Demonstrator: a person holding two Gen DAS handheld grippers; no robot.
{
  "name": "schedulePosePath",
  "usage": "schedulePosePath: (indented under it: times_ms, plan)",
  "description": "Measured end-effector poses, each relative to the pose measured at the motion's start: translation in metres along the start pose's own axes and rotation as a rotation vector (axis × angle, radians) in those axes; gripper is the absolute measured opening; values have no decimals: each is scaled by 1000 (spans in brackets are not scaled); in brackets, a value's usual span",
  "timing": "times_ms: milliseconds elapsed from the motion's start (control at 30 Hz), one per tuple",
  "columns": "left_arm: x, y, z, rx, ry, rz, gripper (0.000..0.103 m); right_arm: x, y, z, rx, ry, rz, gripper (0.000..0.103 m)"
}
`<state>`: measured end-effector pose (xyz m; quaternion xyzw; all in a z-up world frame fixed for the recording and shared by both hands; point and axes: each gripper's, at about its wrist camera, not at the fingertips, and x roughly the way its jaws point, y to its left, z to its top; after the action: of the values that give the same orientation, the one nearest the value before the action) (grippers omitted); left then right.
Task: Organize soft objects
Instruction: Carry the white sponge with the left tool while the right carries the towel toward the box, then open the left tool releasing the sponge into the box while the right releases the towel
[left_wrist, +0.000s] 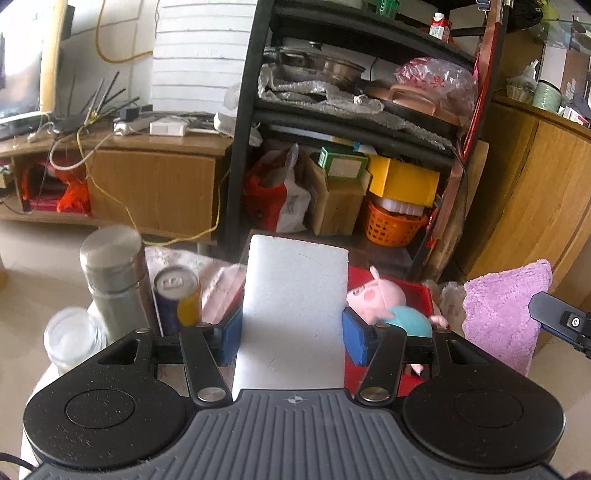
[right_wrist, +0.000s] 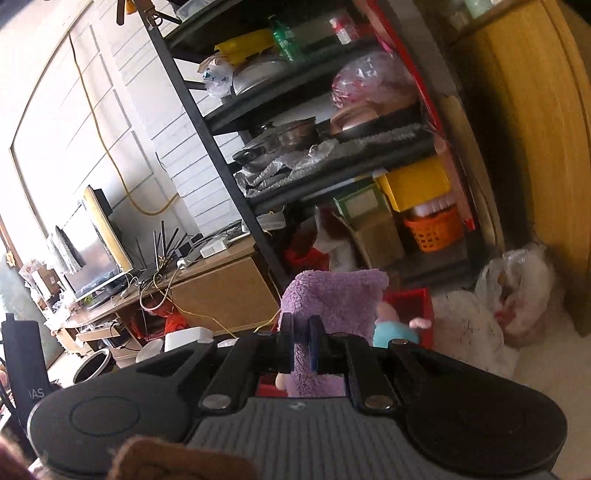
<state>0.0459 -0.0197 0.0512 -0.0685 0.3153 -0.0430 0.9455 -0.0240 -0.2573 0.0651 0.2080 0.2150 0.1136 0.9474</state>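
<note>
My left gripper (left_wrist: 291, 334) is shut on a white sponge block (left_wrist: 295, 295) and holds it upright above the table. Behind it a pink pig plush (left_wrist: 380, 295) in a blue dress lies in a red box (left_wrist: 417, 291). My right gripper (right_wrist: 301, 345) is shut on a purple fluffy towel (right_wrist: 332, 306), which hangs up in front of the red box (right_wrist: 410, 306); the plush (right_wrist: 395, 332) shows behind it. In the left wrist view the towel (left_wrist: 502, 314) is at the right, with the right gripper's finger beside it.
A steel flask (left_wrist: 114, 277), a drink can (left_wrist: 177, 295) and a clear jar (left_wrist: 70, 336) stand at the left. A black shelf rack (left_wrist: 351, 110) full of clutter stands behind. A wooden cabinet (left_wrist: 535, 184) is at the right, a TV bench (left_wrist: 110, 166) at the left.
</note>
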Motion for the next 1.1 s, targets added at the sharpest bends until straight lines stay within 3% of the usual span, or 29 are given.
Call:
schedulePosePath:
  times_ms: [400, 767, 1100]
  plan:
    - [26, -12, 26, 35, -38, 19, 56, 33, 14, 21, -104, -41, -22, 0]
    - [55, -20, 44, 37, -44, 31, 56, 70, 6, 41, -105, -47, -55, 0]
    - [93, -25, 52, 46, -23, 52, 56, 112, 3, 42, -131, -5, -81, 0]
